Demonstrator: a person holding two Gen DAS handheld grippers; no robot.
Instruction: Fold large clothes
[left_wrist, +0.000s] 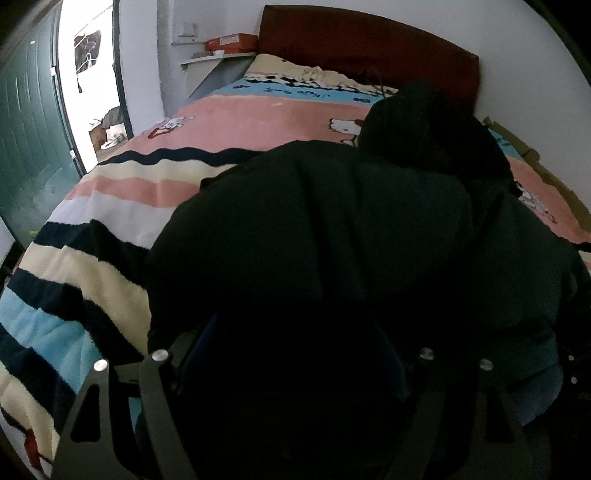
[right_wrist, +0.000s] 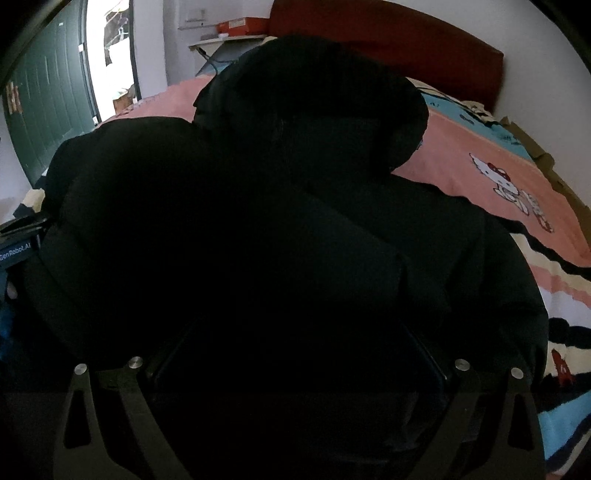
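Your big black coat (left_wrist: 332, 229) lies on the striped cartoon-cat blanket (left_wrist: 110, 229) that covers the bed, its hood (left_wrist: 424, 122) bunched at the far end toward the dark red headboard (left_wrist: 369, 48). The only container you can see is an orange-red box (left_wrist: 231, 41) on the white shelf (left_wrist: 218, 59) by the far wall, left of the headboard; it looks closed, so its contents are not visible. On the far left a green door (left_wrist: 26, 122) stands beside a bright doorway.

Your left gripper (left_wrist: 295, 350) sits low at the near edge of the coat, pointing along the bed toward the headboard. Black fabric fills the space between its blue-edged fingers (left_wrist: 201, 343), and the jaws stand fairly wide, but you cannot tell from the dark folds whether they are clamping the cloth or only pressed into it.

Your right gripper (right_wrist: 299, 347) is in much the same pose beside it, nose buried in the coat, with the hood looming just ahead. The fingers (right_wrist: 428, 354) are spread wide with fabric piled between them; again the grip cannot be made out. The body of your left gripper shows at the left edge of the right wrist view, close alongside
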